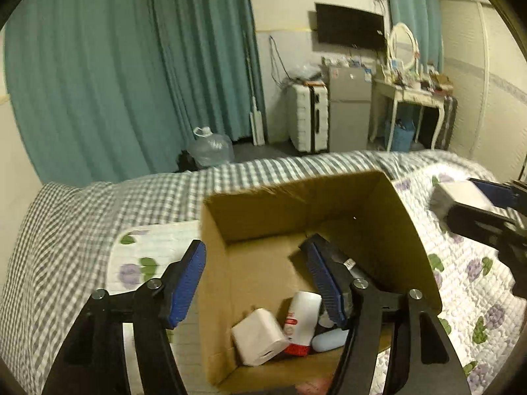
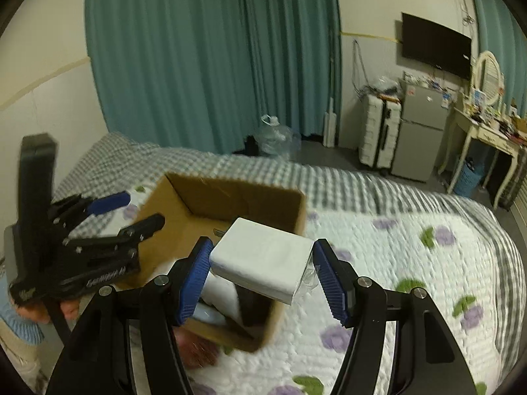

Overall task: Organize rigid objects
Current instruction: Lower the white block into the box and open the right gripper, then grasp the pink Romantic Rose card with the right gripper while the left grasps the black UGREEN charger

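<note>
An open cardboard box (image 1: 378, 217) stands on the bed. Inside lie a white charger cube (image 1: 258, 335), a white tube with a red cap (image 1: 301, 321), a pale blue item (image 1: 329, 340) and a dark object (image 1: 342, 260). My left gripper (image 1: 258, 283) is open and empty, straddling the box's left wall. My right gripper (image 2: 260, 275) is shut on a white power adapter (image 2: 263, 260) with metal prongs, held above the box's (image 2: 237, 197) right side. The right gripper also shows in the left wrist view (image 1: 487, 210), and the left gripper in the right wrist view (image 2: 108, 217).
The bed has a floral quilt (image 2: 395, 263) over a grey checked sheet (image 1: 66, 230). Behind are teal curtains (image 1: 131, 65), a water jug (image 1: 210, 146), a white suitcase (image 1: 308, 117), a small fridge (image 1: 349, 108) and a dressing table (image 1: 411, 95).
</note>
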